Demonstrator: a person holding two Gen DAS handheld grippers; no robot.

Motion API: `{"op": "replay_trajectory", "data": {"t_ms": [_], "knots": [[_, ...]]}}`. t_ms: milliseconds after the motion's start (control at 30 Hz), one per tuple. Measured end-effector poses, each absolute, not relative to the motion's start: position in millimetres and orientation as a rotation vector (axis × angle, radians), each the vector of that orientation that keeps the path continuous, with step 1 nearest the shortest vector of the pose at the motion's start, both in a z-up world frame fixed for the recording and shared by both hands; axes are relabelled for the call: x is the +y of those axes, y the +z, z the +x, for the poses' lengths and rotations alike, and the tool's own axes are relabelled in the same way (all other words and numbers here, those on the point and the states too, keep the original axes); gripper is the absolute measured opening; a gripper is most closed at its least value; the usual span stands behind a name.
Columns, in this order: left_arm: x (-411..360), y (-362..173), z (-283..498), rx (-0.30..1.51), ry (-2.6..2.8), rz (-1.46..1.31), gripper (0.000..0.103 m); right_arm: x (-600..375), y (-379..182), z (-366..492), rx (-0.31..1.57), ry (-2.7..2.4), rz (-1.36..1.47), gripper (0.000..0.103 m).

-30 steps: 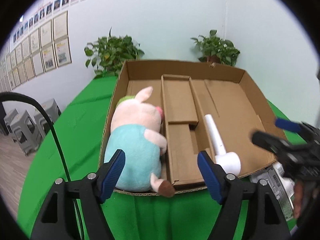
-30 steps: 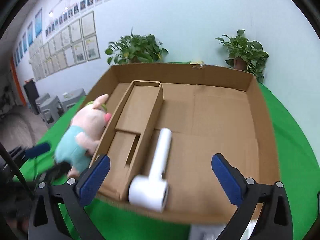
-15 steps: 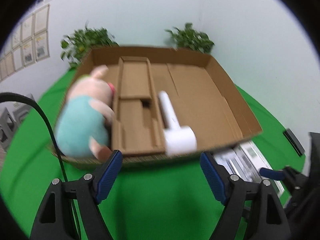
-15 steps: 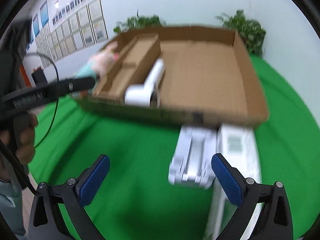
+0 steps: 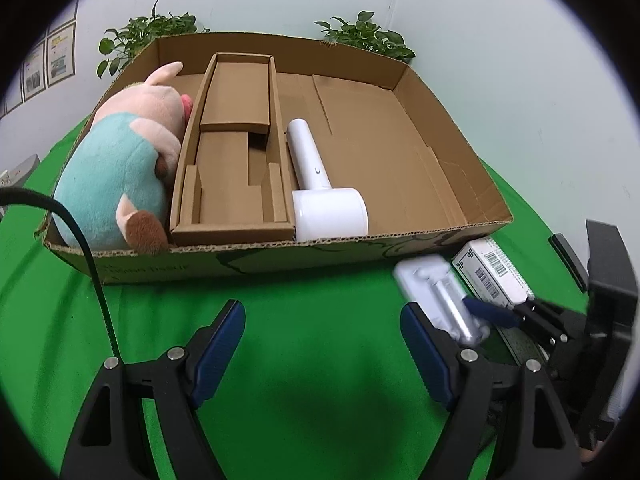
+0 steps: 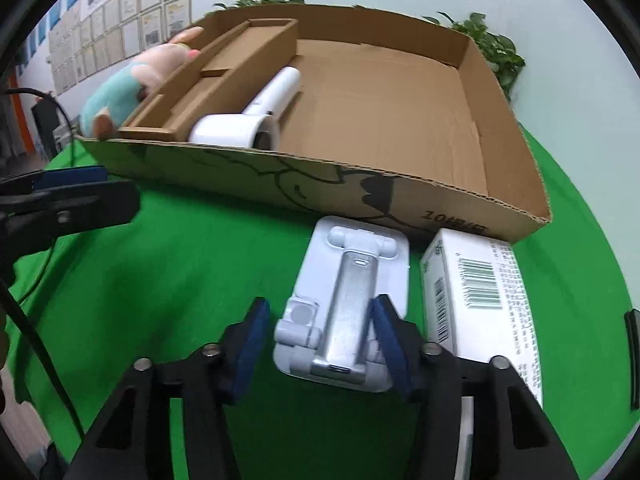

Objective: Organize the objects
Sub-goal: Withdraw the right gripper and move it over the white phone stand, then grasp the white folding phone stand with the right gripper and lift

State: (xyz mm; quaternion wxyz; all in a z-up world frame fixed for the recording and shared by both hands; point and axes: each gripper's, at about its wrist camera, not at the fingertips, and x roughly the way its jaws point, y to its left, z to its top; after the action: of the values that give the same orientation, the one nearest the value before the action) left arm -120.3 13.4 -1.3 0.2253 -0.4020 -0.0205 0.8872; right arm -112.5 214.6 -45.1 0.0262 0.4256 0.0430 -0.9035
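Your right gripper (image 6: 316, 344) jaws, just closing, straddle the white phone stand (image 6: 344, 312), left pad apart; left gripper (image 5: 322, 346) jaws apart, empty.

Right gripper (image 6: 318, 346) closing around white stand (image 6: 348, 304), cardboard box (image 6: 400, 196) behind

Bright, even indoor light in both views, no glare. Soft shadow pools on the green cloth-covered table (image 5: 320, 292) at six o'clock. Fisheye bending curls the brown cardboard tray (image 6: 516, 184); black vignette rings every edge. The white plastic stand (image 5: 436, 292) smears with motion blur at four o'clock.
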Motion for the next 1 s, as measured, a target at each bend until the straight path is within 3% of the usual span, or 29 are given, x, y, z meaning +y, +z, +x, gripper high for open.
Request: {"op": "replay_trajectory", "data": {"t_ms": [67,200,267,300,433,667,900,1000], "knots": [[10,-3,-118,-0.089,2.408,-1.124,0.08,212,-42,-100,0.051,-2.719,1.295,0.046],[5,-8,-112,-0.149,2.316,-1.141,0.08,189,-38,-66,0.09,-2.604,1.228,0.047],[7,-12,-111,-0.189,2.246,-1.152,0.08,192,-33,-52,0.068,-2.639,1.2,0.077],[10,-16,-111,-0.207,2.211,-1.159,0.08,193,-31,-51,0.053,-2.67,1.194,0.103],[23,-32,-115,-0.248,2.121,-1.223,0.08,202,-32,-59,-0.051,-2.66,1.242,0.102],[31,-46,-118,-0.282,2.071,-1.265,0.08,193,-51,-71,0.006,-2.649,1.319,0.099],[31,-48,-116,-0.328,2.036,-1.269,0.08,188,-55,-67,0.035,-2.67,1.324,0.066],[32,-47,-110,-0.34,2.022,-1.27,0.078,184,-55,-60,0.025,-2.674,1.318,0.065]]}}
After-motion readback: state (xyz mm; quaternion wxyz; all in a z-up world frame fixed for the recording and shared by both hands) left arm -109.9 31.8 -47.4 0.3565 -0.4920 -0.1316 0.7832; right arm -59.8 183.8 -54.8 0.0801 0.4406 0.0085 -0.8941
